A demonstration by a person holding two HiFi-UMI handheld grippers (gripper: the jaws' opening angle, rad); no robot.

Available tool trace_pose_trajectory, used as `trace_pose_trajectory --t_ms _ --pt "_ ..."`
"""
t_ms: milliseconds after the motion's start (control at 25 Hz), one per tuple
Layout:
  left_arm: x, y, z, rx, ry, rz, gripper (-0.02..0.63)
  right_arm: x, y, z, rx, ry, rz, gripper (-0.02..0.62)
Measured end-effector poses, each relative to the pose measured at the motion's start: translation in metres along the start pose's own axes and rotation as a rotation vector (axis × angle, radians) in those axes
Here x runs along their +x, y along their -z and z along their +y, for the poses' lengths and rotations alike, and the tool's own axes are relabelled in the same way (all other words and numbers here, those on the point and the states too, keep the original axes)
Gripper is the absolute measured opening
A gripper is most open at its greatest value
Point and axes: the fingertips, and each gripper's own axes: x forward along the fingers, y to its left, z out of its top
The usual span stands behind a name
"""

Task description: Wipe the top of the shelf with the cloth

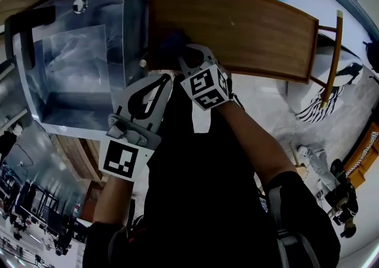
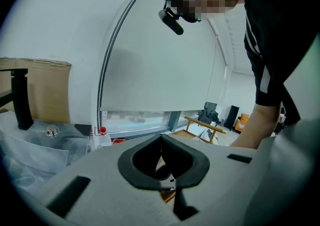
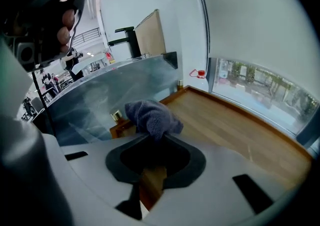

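Observation:
The wooden shelf top (image 1: 249, 27) fills the upper middle of the head view, with a raised rim. A dark blue-grey cloth (image 3: 150, 115) lies bunched at its near left corner, also seen as the dark cloth (image 1: 172, 41). My right gripper (image 1: 190, 55) is shut on the cloth, its jaws pinching one end against the shelf top (image 3: 235, 125). My left gripper (image 1: 155, 86) hangs beside the shelf's near edge, away from the cloth. Its jaw tips (image 2: 162, 146) meet with nothing between them.
A clear plastic bin (image 1: 77, 54) with black handles stands against the shelf's left side. A wooden chair frame (image 1: 334, 54) is at the right. A window (image 3: 260, 90) runs behind the shelf. A person's torso fills the lower head view.

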Motion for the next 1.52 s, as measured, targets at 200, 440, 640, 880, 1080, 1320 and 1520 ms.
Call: trace_pose_trajectory --t_ms 200,440,640,880,1080,1320,1520 --pt "-0.017 0.006 0.01 -0.01 -0.019 -0.008 0.018 0.016 -0.003 0.026 -0.03 -0.032 0.021 0.058" --pt "-0.025 0.012 0.012 -0.013 -0.023 -0.003 0.018 0.027 0.004 0.037 -0.036 -0.036 0.049 0.057" --pt "-0.024 0.014 0.006 -0.005 -0.018 -0.004 0.018 0.025 0.012 0.033 -0.045 -0.025 0.058 0.058" --pt "-0.015 0.015 -0.005 0.002 -0.003 0.008 0.018 0.016 0.023 0.024 -0.033 -0.014 0.065 0.057" --pt "-0.004 0.012 -0.015 0.007 0.006 0.005 0.018 0.007 0.033 0.012 -0.025 -0.002 0.068 0.058" --pt "0.009 0.008 -0.027 0.017 0.011 0.008 0.018 -0.003 0.045 -0.004 -0.015 0.012 0.069 0.058" --pt "0.021 0.006 -0.039 0.025 0.02 0.013 0.018 -0.015 0.056 -0.017 -0.001 0.026 0.071 0.057"
